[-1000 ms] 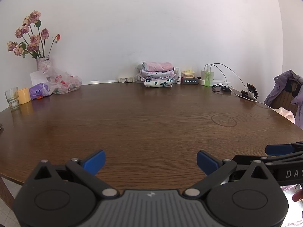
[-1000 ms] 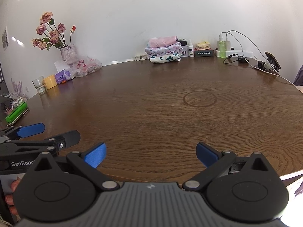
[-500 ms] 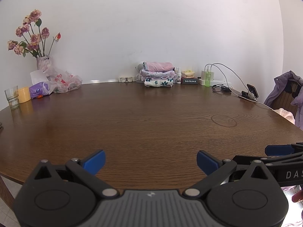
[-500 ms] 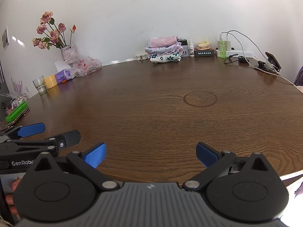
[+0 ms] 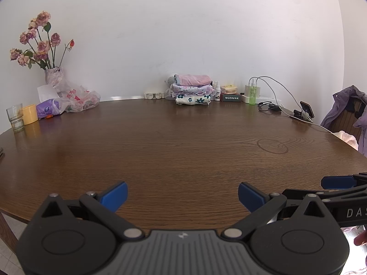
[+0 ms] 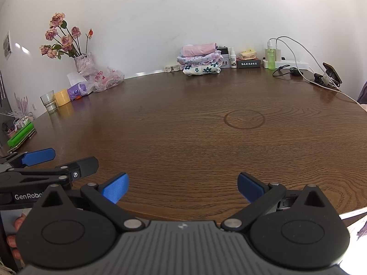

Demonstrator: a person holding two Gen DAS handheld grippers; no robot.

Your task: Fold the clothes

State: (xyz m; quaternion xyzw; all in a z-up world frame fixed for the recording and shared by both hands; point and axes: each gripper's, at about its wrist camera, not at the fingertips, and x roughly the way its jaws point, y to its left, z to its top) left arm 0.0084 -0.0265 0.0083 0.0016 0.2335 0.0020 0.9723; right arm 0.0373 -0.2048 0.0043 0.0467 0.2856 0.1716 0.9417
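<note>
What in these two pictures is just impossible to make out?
- Black box label, both views: print too small to read.
- Purple jacket, left view: cut off by the right edge; the right view shows only a sliver.
- Stack of folded clothes, both views: too far to tell the garments.

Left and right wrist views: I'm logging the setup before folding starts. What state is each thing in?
left tool: open, holding nothing.
right tool: open, holding nothing.
stack of clothes: folded, piled by the wall.
glass: upright, looks empty.
flowers: upright in a vase.
phone: propped tilted on a stand.
table: bare in the middle.
</note>
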